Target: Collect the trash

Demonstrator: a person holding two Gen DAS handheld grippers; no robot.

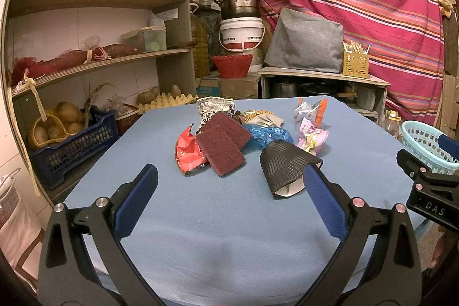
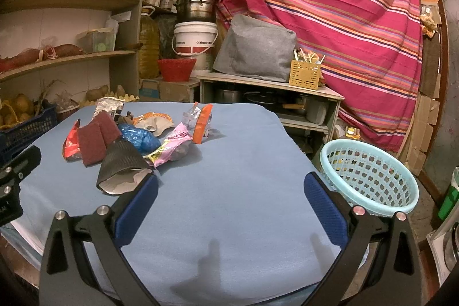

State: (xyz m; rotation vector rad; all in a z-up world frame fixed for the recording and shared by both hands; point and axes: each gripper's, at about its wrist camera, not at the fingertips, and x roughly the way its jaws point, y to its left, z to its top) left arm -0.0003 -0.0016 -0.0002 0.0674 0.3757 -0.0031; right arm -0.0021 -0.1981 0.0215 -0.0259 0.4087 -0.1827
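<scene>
A pile of trash lies on the blue table [image 1: 229,220]: a red wrapper [image 1: 188,152], two maroon scouring pads [image 1: 221,152], a blue plastic bag [image 1: 269,135], a black ribbed piece [image 1: 287,165], a pink packet [image 1: 311,138] and an orange-silver wrapper [image 1: 311,108]. My left gripper [image 1: 229,177] is open and empty, just short of the pile. My right gripper [image 2: 231,187] is open and empty over bare table, right of the black piece [image 2: 122,165]. A light-blue basket [image 2: 370,179] stands off the table's right edge.
Shelves with potatoes, a blue crate [image 1: 71,151] and egg trays stand to the left. A low cabinet [image 2: 269,88] with a grey cover and a yellow holder is behind the table. A striped cloth [image 2: 330,19] hangs at the back.
</scene>
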